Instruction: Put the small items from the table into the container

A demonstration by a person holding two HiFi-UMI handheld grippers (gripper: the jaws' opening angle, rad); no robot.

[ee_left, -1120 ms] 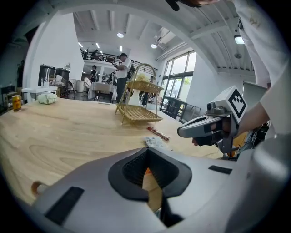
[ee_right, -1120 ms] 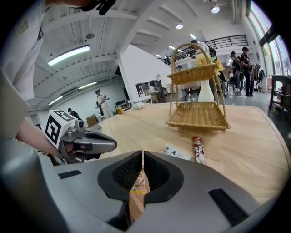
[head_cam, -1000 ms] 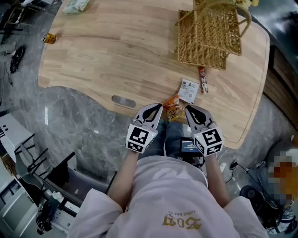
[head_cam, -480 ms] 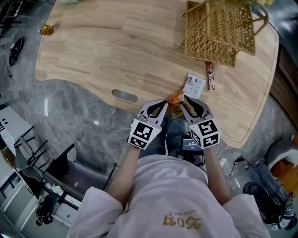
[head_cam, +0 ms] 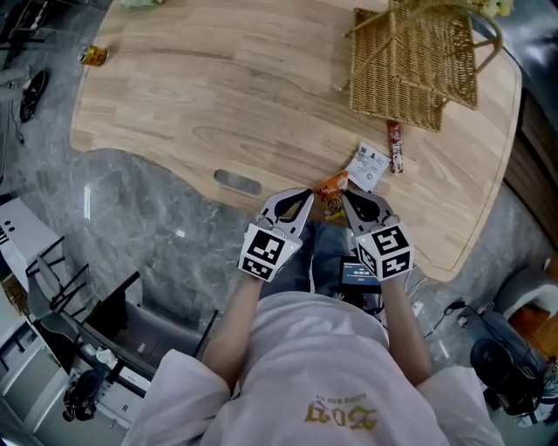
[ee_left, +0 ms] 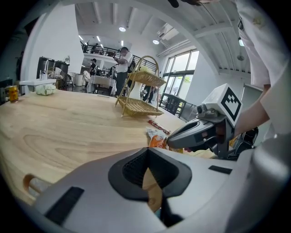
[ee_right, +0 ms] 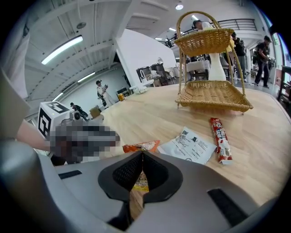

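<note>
An orange snack packet (head_cam: 332,185) lies at the table's near edge, between my two grippers. My right gripper (head_cam: 344,196) is shut, and its tips pinch the near edge of that orange packet (ee_right: 142,146). Just to the packet's left, my left gripper (head_cam: 303,197) is shut with nothing in it. A white sachet (head_cam: 370,166) and a red stick packet (head_cam: 397,146) lie just beyond the orange packet. The two-tier wicker basket (head_cam: 410,65) stands at the far right of the table.
The wooden table (head_cam: 218,96) has a slot handle near its front edge. A small can (head_cam: 92,56) stands at its far left corner, and a pale green pack (head_cam: 144,3) lies at the back edge. In the gripper views people stand in the room behind the basket (ee_right: 213,98).
My right gripper has come down and in towards the orange packet and now closes on its edge. The left gripper has stayed put.
</note>
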